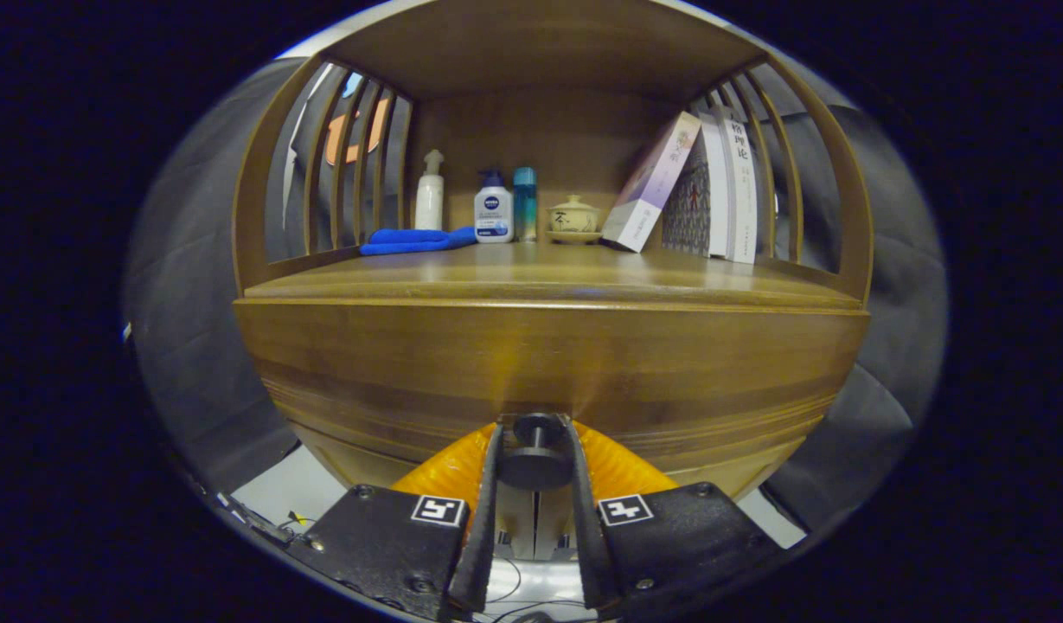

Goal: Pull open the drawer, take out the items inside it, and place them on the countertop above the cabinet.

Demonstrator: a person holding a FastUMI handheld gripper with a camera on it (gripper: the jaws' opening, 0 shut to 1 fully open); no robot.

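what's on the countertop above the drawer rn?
On the countertop: blue cloth, pump bottle, lotion bottle, teal can, lidded cup, leaning books. The drawer is shut, its contents hidden. The hand-held gripper flanks its knob.

Staged household corner inside a recording booth, not a lived-in room. Small brown wooden cabinet [548, 363] with slatted sides, backed by dark draped cloth [194, 346]. On its countertop [548, 272]: white pump bottle [429, 192], white-and-blue lotion bottle [493, 208], teal cylindrical can [524, 203], cream lidded ceramic bowl [573, 218], folded blue cloth [414, 240], leaning paperback books [713, 186]. Toiletries, teaware, reading matter: domestic props.
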